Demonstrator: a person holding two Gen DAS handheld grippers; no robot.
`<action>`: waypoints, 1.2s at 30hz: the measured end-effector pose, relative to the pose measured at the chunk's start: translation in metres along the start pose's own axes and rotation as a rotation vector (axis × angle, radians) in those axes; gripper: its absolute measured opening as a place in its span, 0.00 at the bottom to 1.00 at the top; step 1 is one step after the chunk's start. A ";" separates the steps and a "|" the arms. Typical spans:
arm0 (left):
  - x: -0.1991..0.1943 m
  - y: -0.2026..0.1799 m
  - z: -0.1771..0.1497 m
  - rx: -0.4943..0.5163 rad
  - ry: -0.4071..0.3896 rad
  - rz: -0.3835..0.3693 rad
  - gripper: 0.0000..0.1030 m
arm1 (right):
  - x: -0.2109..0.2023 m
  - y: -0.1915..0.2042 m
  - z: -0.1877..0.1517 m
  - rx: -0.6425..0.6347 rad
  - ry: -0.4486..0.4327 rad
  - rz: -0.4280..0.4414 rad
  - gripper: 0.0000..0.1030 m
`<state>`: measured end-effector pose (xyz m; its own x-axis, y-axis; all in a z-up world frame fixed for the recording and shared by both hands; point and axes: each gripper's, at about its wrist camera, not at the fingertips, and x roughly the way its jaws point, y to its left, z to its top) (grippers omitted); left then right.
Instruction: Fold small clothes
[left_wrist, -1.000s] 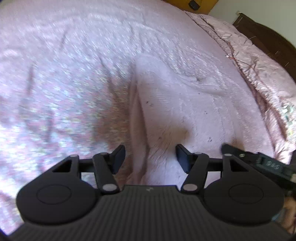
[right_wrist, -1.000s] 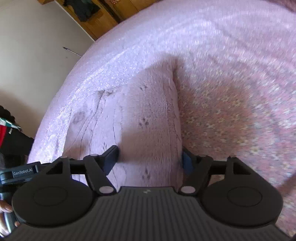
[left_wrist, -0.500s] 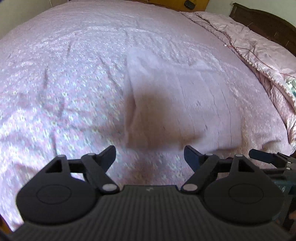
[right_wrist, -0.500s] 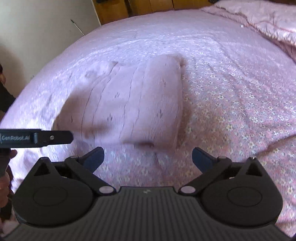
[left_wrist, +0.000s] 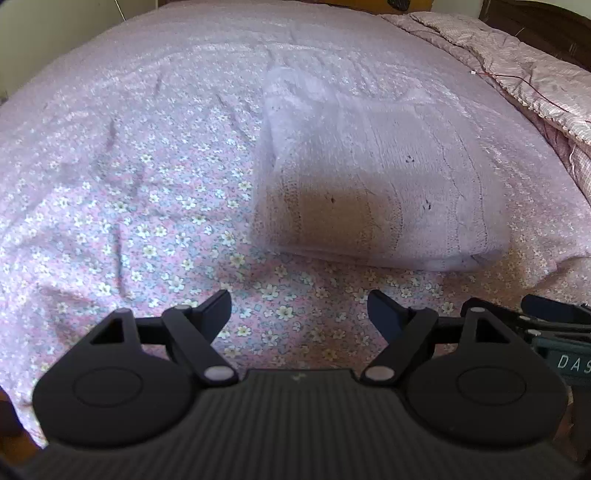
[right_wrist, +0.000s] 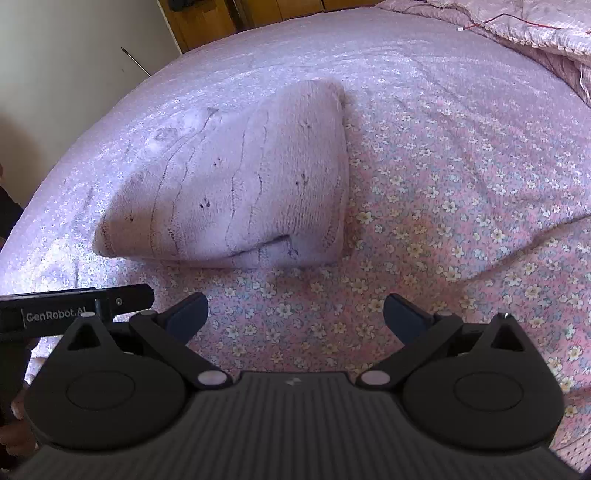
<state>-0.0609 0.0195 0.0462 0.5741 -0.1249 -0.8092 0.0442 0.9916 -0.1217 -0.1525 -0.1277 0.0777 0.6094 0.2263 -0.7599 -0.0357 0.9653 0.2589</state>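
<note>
Folded knit garment (left_wrist: 376, 192) on floral bedsheet (left_wrist: 147, 221), front crease (right_wrist: 273, 243) only in right view

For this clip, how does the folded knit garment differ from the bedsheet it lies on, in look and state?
The folded knit garment is plain pale pink with ribbed lines and a few dark specks; the bedsheet is printed with small flowers. The garment is a thick, compact stack with layered edges; the bedsheet is one thin layer spread wide, with loose wrinkles. Both are pinkish fabric, and neither is touched by the left gripper or right gripper, whose fingers are apart.
</note>
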 end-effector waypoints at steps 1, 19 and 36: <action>-0.001 -0.001 0.000 0.001 -0.003 0.003 0.80 | 0.000 0.000 0.000 -0.003 0.001 0.000 1.00; 0.001 -0.002 -0.001 0.004 0.012 0.010 0.80 | 0.003 0.003 0.000 -0.011 0.022 -0.004 1.00; -0.001 -0.004 0.000 0.013 0.006 0.016 0.80 | 0.004 0.003 0.000 -0.009 0.027 -0.003 1.00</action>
<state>-0.0618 0.0157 0.0469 0.5698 -0.1094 -0.8144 0.0461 0.9938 -0.1012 -0.1500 -0.1243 0.0753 0.5876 0.2271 -0.7766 -0.0409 0.9669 0.2518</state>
